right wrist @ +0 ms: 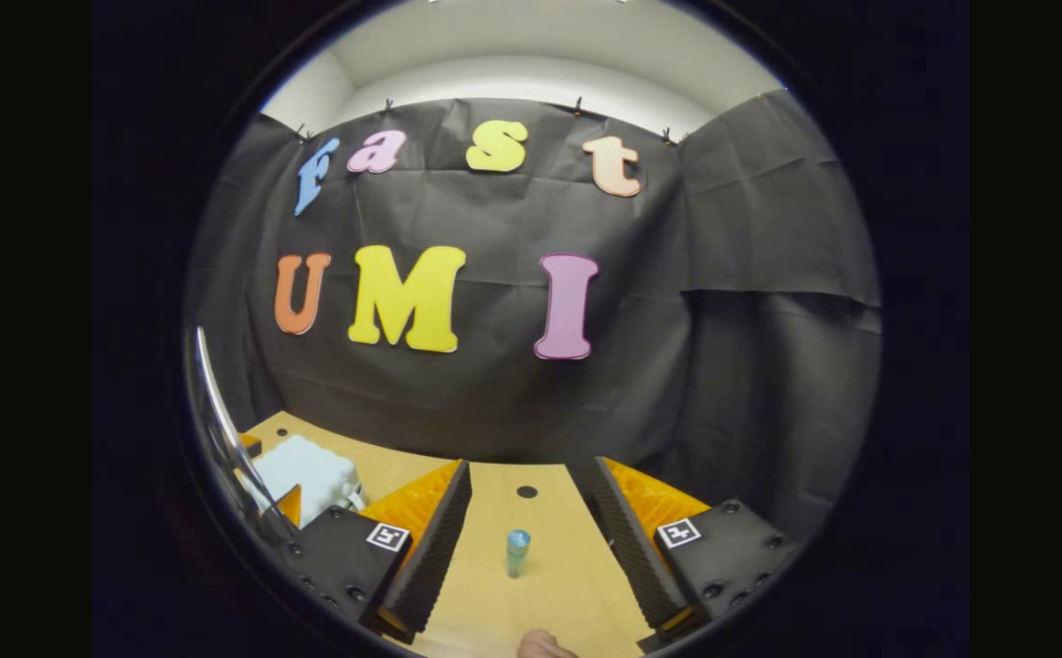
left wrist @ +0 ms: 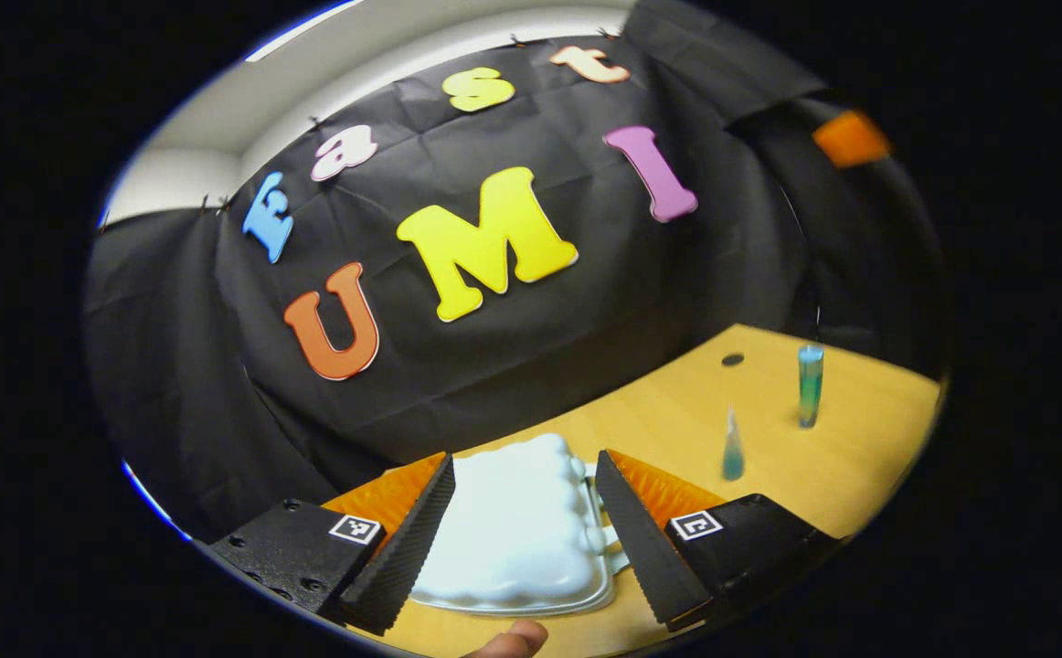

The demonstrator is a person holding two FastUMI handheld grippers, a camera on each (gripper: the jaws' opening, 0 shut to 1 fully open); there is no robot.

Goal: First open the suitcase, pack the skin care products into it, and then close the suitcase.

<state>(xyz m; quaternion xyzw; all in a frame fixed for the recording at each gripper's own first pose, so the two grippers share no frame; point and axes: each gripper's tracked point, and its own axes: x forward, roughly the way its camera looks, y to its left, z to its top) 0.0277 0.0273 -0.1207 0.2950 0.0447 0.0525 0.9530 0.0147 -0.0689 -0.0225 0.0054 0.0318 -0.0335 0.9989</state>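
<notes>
A small white suitcase (left wrist: 517, 530) lies shut on the wooden table (left wrist: 851, 457), its handle facing right. My left gripper (left wrist: 526, 608) hangs open above it, one finger to each side of the case. To the right stand a tall blue-green bottle (left wrist: 810, 384) and a smaller cone-topped bottle (left wrist: 732, 448). In the right gripper view my right gripper (right wrist: 536, 612) is open, with the blue-green bottle (right wrist: 517, 551) upright on the table between and beyond its fingers. The white suitcase (right wrist: 307, 475) sits at the far left there.
The black cloth wall closes the table's far side. A round dark hole (right wrist: 526, 492) is in the tabletop behind the bottle. A fingertip (left wrist: 513, 640) shows at the bottom edge of the left gripper view. A thin shiny rod (right wrist: 220, 429) curves along the left edge of the right gripper view.
</notes>
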